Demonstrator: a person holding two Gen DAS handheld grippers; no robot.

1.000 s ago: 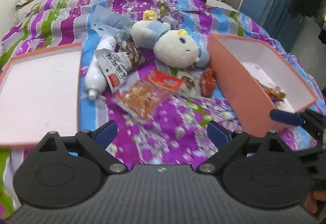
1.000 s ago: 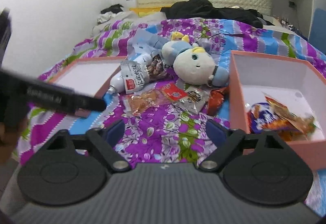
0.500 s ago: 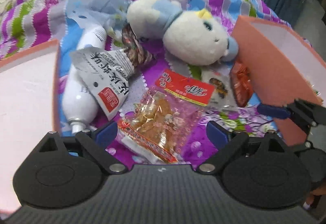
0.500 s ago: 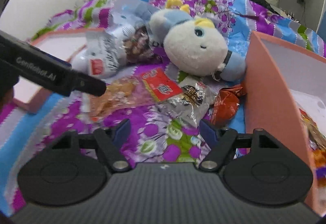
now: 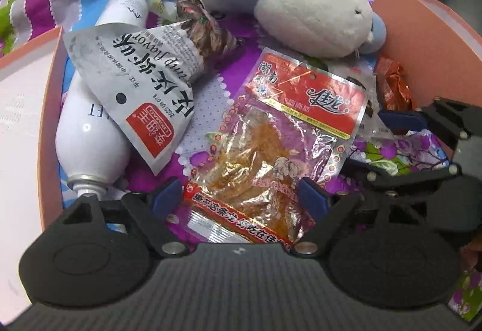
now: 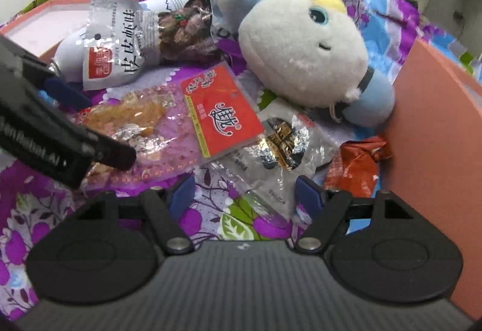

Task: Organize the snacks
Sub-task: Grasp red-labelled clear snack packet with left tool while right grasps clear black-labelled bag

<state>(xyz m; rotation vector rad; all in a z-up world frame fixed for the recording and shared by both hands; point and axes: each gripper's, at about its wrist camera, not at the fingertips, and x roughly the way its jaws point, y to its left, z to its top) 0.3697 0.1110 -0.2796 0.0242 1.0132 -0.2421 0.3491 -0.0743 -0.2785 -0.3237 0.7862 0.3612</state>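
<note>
- Snacks lie in a loose heap on the bed's purple floral bedspread (image 6: 126, 201), between two pink boxes, and both hand-held grippers are down among them.
- Left hand-held gripper (image 5: 241, 198) straddles the near end of the clear packet with the red header (image 5: 280, 147); its jaws have just been closing, yet the blue pads stand either side of the packet without pressing it, so nothing is held.
- Right hand-held gripper (image 6: 245, 195) has also just been narrowing, moderately wide now, with the tail of the silver foil pouch (image 6: 280, 147) lying between its fingers, not yet pinched.
- Both tools tilt steeply down toward the bedding, side by side; I'd judge this a twin approach, each lining up its own packet.
- Further out: an orange wrapper (image 6: 355, 165) sits against the wall of the right pink box (image 6: 430, 132), probably the destination.
- A grey snack bag (image 5: 135, 84) drapes over a white spray can (image 5: 93, 132), beside the left pink box (image 5: 48, 108).
- A plush toy (image 6: 304, 48) lies behind the heap, touching the packets' far edge; it is no snack, so best left alone.
</note>
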